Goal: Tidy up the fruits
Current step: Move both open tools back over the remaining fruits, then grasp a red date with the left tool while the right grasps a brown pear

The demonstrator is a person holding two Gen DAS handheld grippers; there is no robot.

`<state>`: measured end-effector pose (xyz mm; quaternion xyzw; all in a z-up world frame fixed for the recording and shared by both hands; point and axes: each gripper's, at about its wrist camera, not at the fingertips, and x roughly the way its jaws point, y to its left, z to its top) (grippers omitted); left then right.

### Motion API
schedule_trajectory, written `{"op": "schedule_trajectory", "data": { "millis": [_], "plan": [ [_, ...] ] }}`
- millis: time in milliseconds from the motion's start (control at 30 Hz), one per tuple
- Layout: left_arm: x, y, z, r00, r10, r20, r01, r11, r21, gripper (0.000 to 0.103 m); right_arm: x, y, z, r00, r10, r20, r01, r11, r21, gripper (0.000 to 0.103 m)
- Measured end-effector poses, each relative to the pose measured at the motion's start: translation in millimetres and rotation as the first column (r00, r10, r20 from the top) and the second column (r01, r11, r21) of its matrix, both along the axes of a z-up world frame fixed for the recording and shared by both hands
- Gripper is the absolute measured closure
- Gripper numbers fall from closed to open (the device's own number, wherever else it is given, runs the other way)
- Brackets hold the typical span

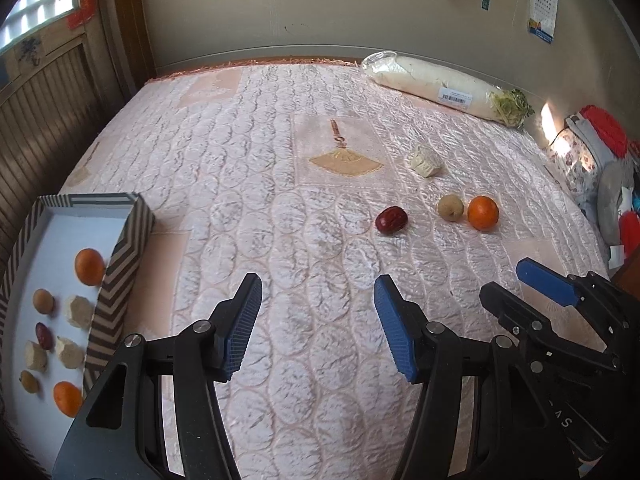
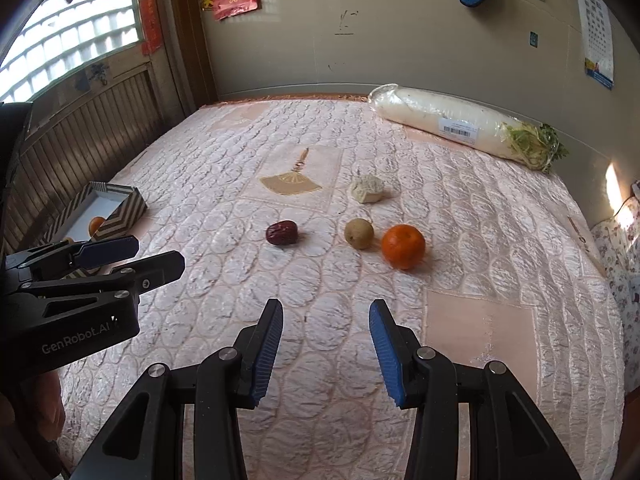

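Nearest the left wrist camera, the left gripper [image 1: 318,308] hangs over the quilted pink bedspread [image 1: 248,168] with its two blue-padded fingers spread and nothing between them. At the bed's left edge sits a chevron-patterned tray [image 1: 120,276] holding two oranges [image 1: 89,266], two pale brown longans [image 1: 43,301], one red date [image 1: 44,335] and three beige chunks [image 1: 78,310]. Loose toward the bed's right side lie one red jujube [image 1: 391,220], long axis running left to right, one longan [image 1: 450,208], one orange [image 1: 483,213] just beside it, and one pale chunk [image 1: 426,161] farther back. One wrapped white radish [image 1: 436,84] lies along the far edge by the wall, leafy end to the right. The right gripper [image 1: 516,284] shows at the right.

Closest in the right wrist view, the right gripper [image 2: 326,320] is also parted and empty above the bedspread [image 2: 480,240]. Ahead lie the jujube [image 2: 282,233], longan [image 2: 359,233], orange [image 2: 403,246] and chunk [image 2: 367,189]; the radish [image 2: 452,124] lies at the far right corner. The tray [image 2: 124,212] sits at the left edge, behind the left gripper [image 2: 136,256]. A window [image 2: 72,40] and beige wall [image 2: 400,40] enclose the room.
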<state>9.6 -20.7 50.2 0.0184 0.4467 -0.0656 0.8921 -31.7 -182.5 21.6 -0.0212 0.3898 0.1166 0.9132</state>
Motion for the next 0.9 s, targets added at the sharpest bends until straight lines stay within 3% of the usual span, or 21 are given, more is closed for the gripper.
{"op": "schedule_trajectory", "data": {
  "millis": [367,600,767,900],
  "plan": [
    [31,-28,-12,0.995,-0.093,-0.023,0.092,0.996,-0.014,0.044,14,-20,-2,0.999,-0.045,-0.006,0.045,0.999,0.012,0.06],
    [53,-49,-27,0.984,-0.176,-0.041,0.177,0.984,0.023,0.044,28,-37,-10,0.997,-0.075,-0.027,0.076,0.996,0.042,0.06],
    [63,-52,-35,0.983,-0.179,-0.045,0.18,0.984,0.006,0.045,32,-39,-10,0.998,-0.067,-0.019,0.068,0.996,0.064,0.06],
    [70,-45,-39,0.987,-0.151,-0.047,0.151,0.988,-0.007,0.08,38,-34,-10,0.999,-0.045,-0.02,0.046,0.997,0.069,0.06]
  ]
}}
